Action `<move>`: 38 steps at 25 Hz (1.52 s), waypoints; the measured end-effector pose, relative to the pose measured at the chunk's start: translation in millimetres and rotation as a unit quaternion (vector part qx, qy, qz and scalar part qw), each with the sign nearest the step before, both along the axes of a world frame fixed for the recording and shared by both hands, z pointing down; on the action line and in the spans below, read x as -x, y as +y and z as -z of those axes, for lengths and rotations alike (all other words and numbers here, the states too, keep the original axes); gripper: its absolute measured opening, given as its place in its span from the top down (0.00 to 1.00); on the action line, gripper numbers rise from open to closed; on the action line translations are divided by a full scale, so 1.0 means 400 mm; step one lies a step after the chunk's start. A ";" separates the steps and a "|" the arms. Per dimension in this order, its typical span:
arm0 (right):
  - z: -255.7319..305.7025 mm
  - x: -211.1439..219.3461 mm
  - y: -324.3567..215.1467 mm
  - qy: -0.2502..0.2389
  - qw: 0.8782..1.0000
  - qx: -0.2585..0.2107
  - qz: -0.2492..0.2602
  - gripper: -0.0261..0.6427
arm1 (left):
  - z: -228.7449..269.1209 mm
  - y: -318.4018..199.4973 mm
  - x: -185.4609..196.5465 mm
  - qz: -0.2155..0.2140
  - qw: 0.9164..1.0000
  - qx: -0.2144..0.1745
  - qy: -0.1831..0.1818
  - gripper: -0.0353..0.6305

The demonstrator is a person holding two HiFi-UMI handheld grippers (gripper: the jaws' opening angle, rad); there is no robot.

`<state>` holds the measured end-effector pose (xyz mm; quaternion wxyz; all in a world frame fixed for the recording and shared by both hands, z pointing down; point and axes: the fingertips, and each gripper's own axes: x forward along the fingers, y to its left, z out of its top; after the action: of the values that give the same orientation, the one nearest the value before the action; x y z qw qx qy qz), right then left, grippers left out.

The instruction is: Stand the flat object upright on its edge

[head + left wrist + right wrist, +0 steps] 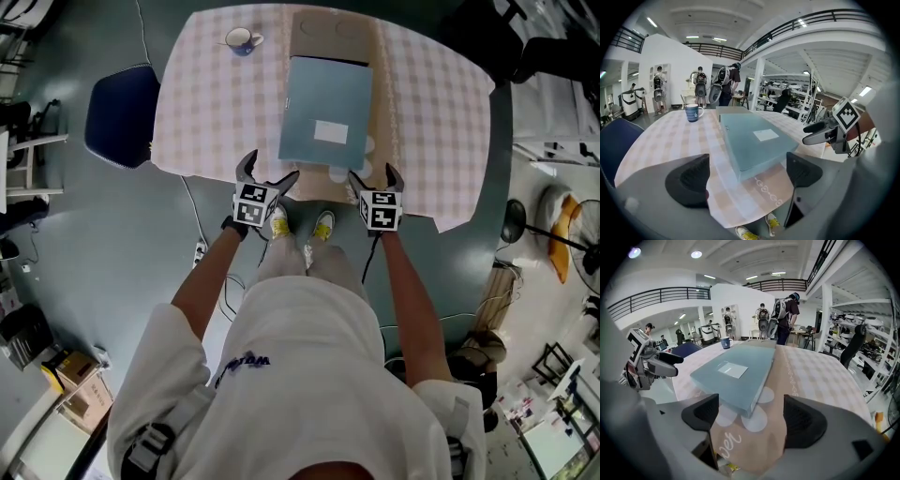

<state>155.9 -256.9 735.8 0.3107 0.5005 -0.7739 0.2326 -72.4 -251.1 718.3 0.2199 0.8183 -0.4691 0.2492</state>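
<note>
Flat box: it is lying flat on the tan runner, pale label facing up. Its short near edge is sitting close to the table's near edge, which I judge is why I am coming at it from this side.
Checked table: it is carrying the runner and box. A cup is standing at the far left, well apart.
Left gripper: I am holding its jaws apart with nothing between the pads. It is hovering at the table edge, and the box's near left corner is lying just ahead of it.
Right gripper: its jaws are also standing apart and empty, and it is facing the near right corner.
Reason for the stance: I am flanking the near edge, likely to tip the box up evenly.
</note>
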 end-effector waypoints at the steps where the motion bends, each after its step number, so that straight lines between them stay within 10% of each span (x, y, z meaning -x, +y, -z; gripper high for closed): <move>1: -0.010 0.002 -0.004 0.003 1.000 0.001 0.000 0.31 | -0.016 -0.003 -0.003 -0.004 1.000 0.005 -0.001 0.18; 38: -0.124 0.062 0.012 0.019 0.998 0.056 -0.001 0.69 | -0.156 -0.032 -0.066 -0.041 0.996 0.064 -0.035 0.49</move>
<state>131.0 -252.1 785.4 0.3525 0.4876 -0.7531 0.2661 -46.2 -263.9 780.5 0.2446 0.8119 -0.4254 0.3163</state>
